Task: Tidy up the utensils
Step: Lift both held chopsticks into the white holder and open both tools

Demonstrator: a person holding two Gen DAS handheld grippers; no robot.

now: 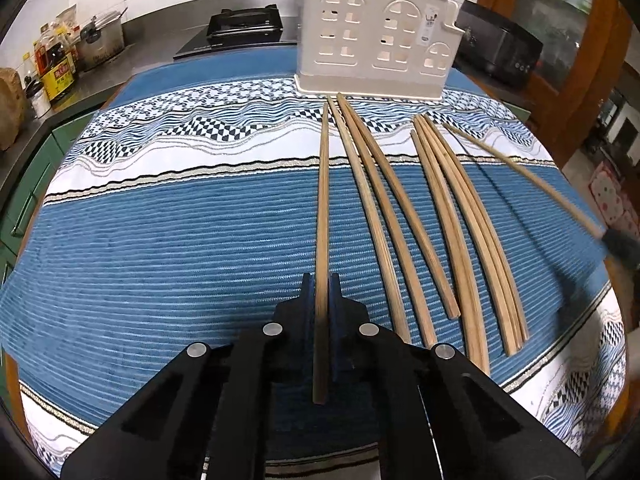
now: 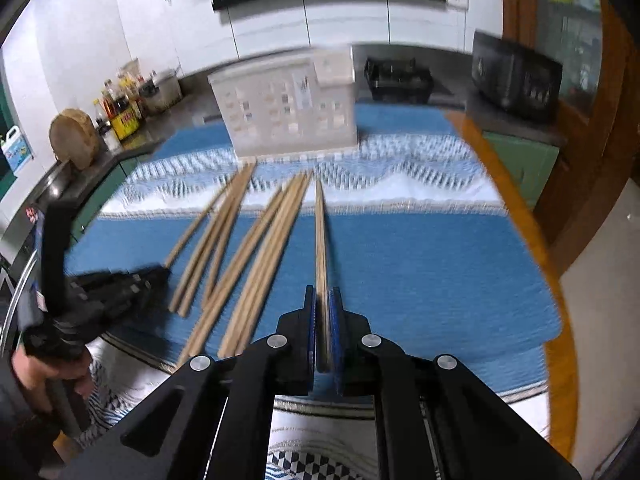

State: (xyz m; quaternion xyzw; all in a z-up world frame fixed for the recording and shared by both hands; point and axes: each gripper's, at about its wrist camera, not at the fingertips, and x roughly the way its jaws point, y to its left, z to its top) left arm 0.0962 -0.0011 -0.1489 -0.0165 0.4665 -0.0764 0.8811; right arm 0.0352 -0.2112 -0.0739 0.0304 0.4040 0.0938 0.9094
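While my left gripper (image 1: 322,292) and right gripper (image 2: 322,304) each pinch one chopstick (image 1: 322,208) over the blue cloth (image 1: 160,232), loose chopsticks (image 1: 452,220) lie between them, short of the white holder (image 1: 376,36).

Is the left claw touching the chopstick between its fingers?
Touching. The left wrist view shows the left claw shut on a chopstick, both blue pads pressed against its sides with no gap.
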